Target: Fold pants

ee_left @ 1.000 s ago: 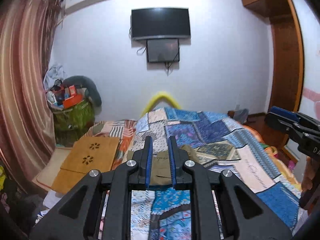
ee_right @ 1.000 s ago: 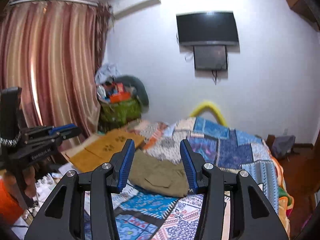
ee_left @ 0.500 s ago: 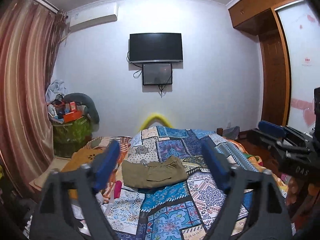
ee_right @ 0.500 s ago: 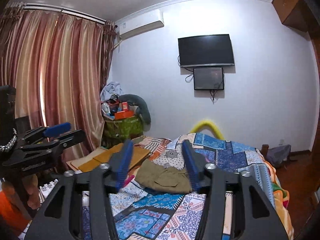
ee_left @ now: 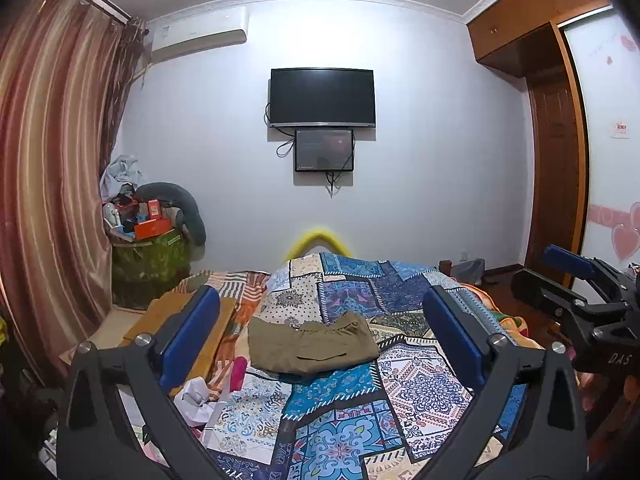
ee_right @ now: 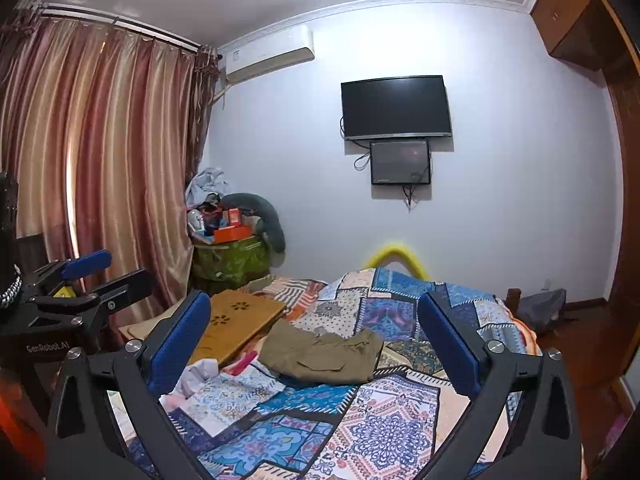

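Apparently the folding is done: the olive cargo pants (ee_left: pixel 312 346) lie in a compact bundle on the patchwork bedspread (ee_left: pixel 416 384), pocket flap up, well apart from both tools. My left gripper (ee_left: pixel 320 336) is spreading its jaws wide with nothing between them, and my right gripper (ee_right: pixel 316 338) is opening likewise, empty. To finish well I would keep both tools clear of the cloth so no pad drags a layer loose; the top edge looks slightly rumpled and could take one flat press. Beside the curtain (ee_right: pixel 100 152), a green bin (ee_right: pixel 230 260) is heaped with an orange box (ee_right: pixel 234 233) and other clutter I cannot identify.
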A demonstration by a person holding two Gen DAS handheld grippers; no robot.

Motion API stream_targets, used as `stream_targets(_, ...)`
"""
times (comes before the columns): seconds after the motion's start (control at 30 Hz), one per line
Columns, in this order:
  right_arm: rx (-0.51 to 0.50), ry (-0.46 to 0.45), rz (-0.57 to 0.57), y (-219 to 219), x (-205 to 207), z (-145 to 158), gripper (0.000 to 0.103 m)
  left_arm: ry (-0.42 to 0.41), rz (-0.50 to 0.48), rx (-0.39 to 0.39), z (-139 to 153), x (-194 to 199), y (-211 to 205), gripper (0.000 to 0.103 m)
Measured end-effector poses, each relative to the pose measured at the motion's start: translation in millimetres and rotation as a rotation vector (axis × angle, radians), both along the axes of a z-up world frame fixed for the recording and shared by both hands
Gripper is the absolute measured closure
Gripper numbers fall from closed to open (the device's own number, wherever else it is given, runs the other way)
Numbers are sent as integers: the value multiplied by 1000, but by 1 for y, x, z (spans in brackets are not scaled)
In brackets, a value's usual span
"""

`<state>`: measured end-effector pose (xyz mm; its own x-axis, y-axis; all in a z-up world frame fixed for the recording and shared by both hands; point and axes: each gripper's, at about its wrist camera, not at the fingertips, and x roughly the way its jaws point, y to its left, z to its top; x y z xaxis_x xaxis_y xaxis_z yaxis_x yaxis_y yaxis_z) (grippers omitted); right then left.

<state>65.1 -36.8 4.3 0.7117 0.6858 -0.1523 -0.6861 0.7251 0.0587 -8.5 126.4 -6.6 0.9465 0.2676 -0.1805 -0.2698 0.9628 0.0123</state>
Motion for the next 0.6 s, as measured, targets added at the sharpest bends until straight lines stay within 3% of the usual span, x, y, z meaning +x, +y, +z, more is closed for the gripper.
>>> stream_targets(0.6, 0, 2, -15, -5, -7, -1, 0, -3, 1, 27, -6, 1, -7, 0)
